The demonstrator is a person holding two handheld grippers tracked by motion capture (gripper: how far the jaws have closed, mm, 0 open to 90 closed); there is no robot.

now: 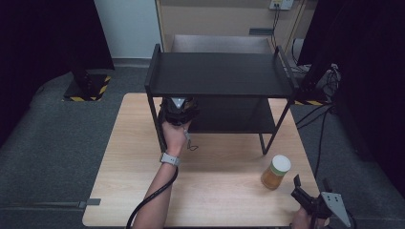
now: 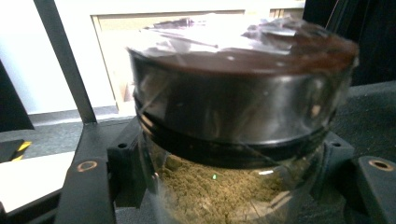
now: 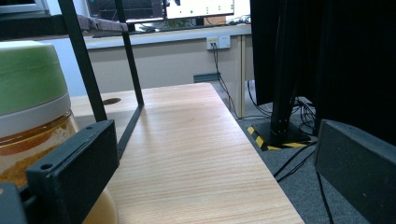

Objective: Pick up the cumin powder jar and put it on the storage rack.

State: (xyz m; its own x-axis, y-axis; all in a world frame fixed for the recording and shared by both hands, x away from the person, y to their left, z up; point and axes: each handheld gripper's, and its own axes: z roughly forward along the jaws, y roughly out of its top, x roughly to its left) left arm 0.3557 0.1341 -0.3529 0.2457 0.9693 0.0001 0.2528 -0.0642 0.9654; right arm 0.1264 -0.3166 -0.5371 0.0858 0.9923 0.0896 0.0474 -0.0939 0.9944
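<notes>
My left gripper (image 1: 178, 109) reaches under the top board of a black two-level rack (image 1: 219, 71), at its front left corner. In the left gripper view its jaws (image 2: 231, 154) are shut on a clear jar (image 2: 243, 107) with a dark lid and greenish-brown powder; the pads press on both sides of the jar. Whether the jar rests on the lower board I cannot tell. My right gripper (image 1: 310, 187) sits at the table's front right corner, open (image 3: 215, 172) and holding nothing. A jar of amber contents with a pale green lid (image 1: 276, 171) (image 3: 28, 93) stands just left of it, outside the jaws.
The rack stands at the back of a light wooden table (image 1: 143, 181). The rack's lower board (image 1: 239, 117) is dark and shadowed. Cables and a black stand with a hazard-striped foot (image 3: 280, 135) lie on the floor past the table's right edge.
</notes>
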